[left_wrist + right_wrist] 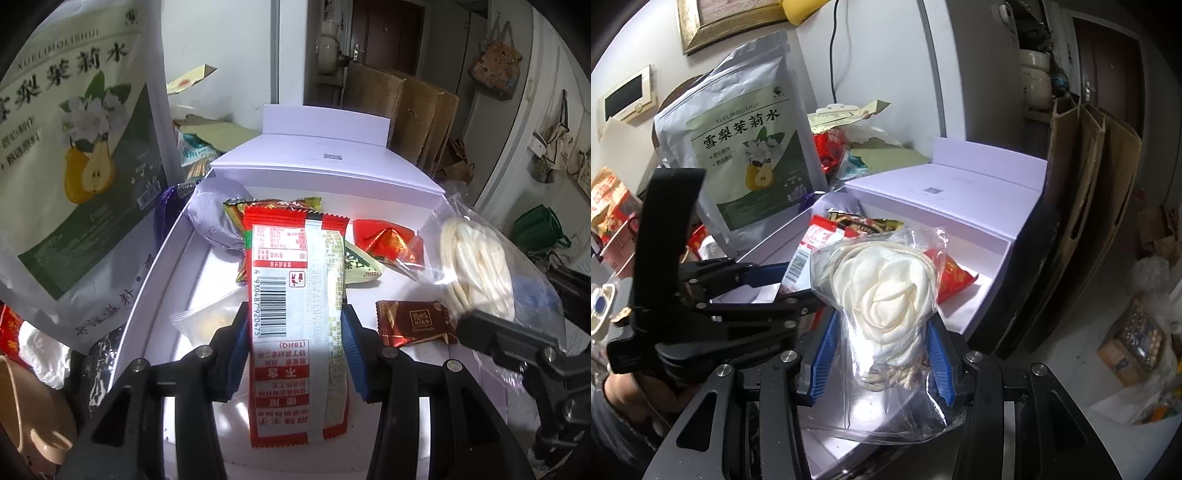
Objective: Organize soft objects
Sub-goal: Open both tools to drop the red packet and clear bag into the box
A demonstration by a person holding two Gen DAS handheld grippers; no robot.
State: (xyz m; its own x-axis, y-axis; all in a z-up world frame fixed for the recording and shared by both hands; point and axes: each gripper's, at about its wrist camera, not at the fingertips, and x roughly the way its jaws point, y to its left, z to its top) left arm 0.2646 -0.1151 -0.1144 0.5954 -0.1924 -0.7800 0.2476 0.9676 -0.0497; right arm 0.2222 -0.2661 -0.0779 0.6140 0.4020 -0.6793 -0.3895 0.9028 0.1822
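left tongs [295, 328] clamped on red snack packet [291, 295], right tongs [882, 354] on bagged white flower [886, 291], above white box [325, 173]

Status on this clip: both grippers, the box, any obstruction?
Left gripper shut on red snack packet. Right gripper shut on bagged white flower. Both over white box. Nothing blocking.

red-white sachet [295, 295], cream rosette [882, 295], lavender-white box [325, 173]

White box [155, 266] amid snack packets [413, 323]
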